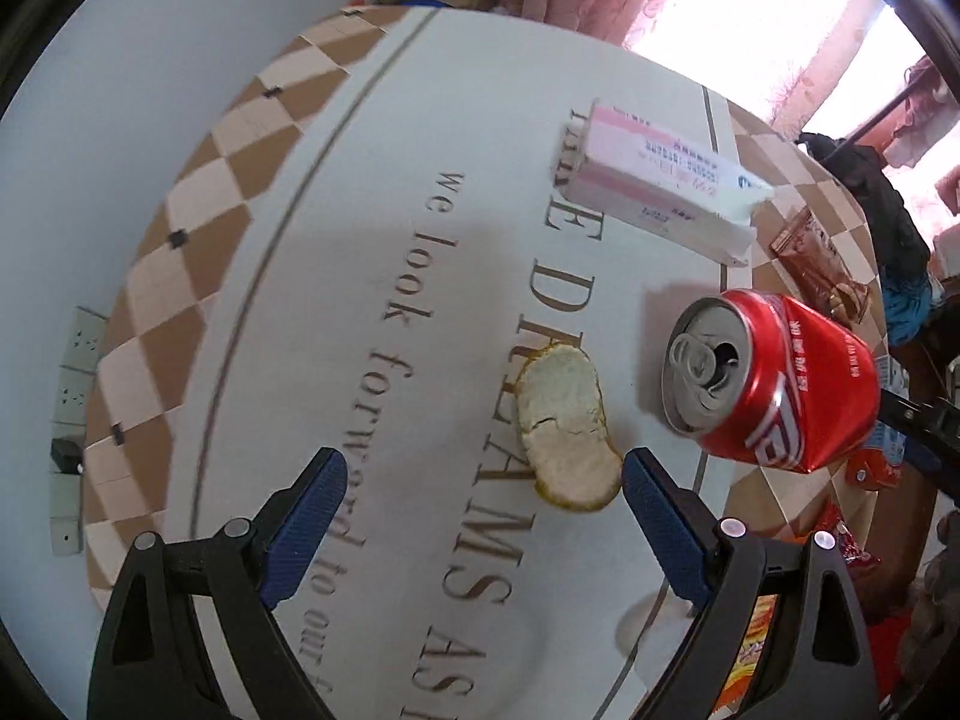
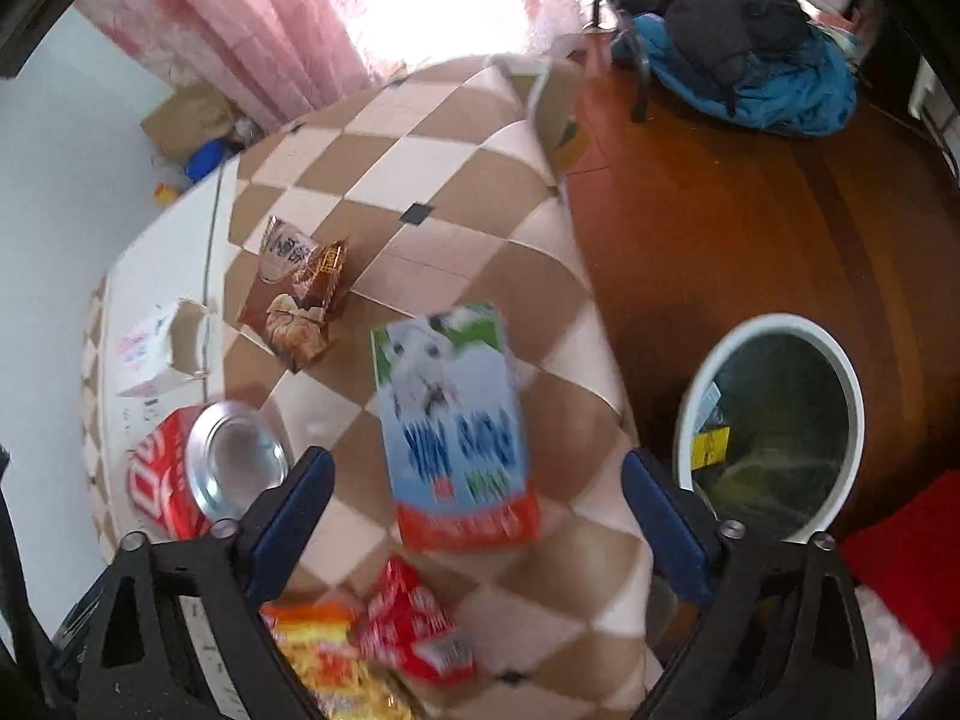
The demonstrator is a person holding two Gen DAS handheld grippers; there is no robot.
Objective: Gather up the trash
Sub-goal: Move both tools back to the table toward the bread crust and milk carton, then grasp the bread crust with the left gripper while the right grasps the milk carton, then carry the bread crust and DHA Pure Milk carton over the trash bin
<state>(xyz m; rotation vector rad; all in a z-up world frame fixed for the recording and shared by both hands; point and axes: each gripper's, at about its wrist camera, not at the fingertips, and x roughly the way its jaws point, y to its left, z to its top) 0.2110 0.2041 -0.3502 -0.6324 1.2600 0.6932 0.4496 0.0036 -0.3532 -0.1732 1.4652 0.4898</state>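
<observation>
White-rimmed trash bin (image 2: 840,372) stands on the brown floor (image 2: 690,210) just off the table's edge, to the right of my right gripper (image 2: 477,501). Inside it: dark liner, a yellow label scrap and some pale wrapper bits; the rest is too murky to tell.

My right gripper is wide open, nothing between the blue pads. Between its fingers lies a blue milk carton (image 2: 453,426) with a white animal picture and big blue letters, too blurred to read. Past it is a brown snack packet (image 2: 297,300), torn open at the top. Closer in, a red wrapper (image 2: 414,624) and a yellow-orange snack bag (image 2: 336,666), print unreadable.

My left gripper (image 1: 483,486) is also spread wide, holding nothing. A piece of citrus peel (image 1: 567,429), pith side up, lies between its tips, nearer the right pad, not touching. The red soda can (image 1: 774,384) lies on its side just right of the peel, tab end open, white logo and Chinese print that I can't read. The pink-and-white carton (image 1: 654,180) further off has one end flap open, text too small.

Tablecloth (image 1: 300,300) writing: "we look forward to our", and in capitals "DREAMS AS". Checkered brown-and-cream border.
</observation>
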